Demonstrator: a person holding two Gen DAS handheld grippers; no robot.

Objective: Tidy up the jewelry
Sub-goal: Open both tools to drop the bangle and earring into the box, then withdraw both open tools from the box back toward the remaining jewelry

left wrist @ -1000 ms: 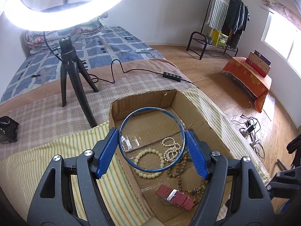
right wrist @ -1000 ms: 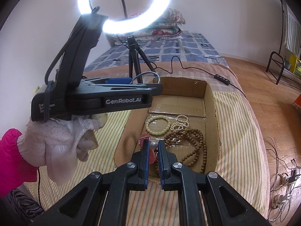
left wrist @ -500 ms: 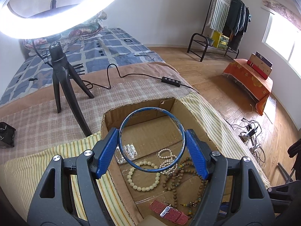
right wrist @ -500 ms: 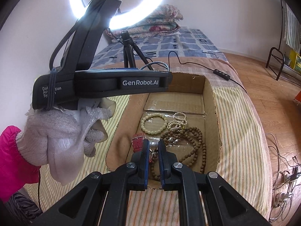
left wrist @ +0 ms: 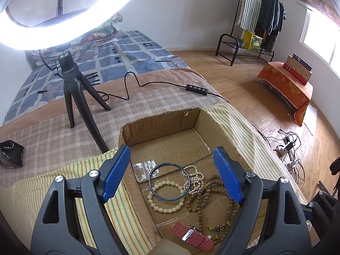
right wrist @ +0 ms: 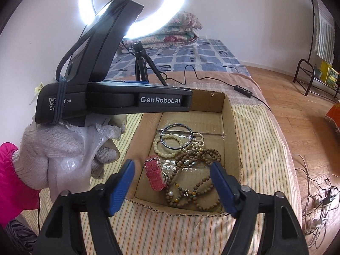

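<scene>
Both my tongs have just been opening and hang spread and empty over the open cardboard box on the bed's striped end — left tongs above the thin blue bangle, which lies on the cream bead bracelet, right tongs above the red-strapped watch — so everything gathers in one place.

— Left gripper?
— Angled downward, jaws wide apart, just opened further, nothing between the pads. Held by a white-gloved hand, pink sleeve behind.

— Right gripper?
— Also tilted down, jaws just sprung wide, gripping nothing.
</scene>
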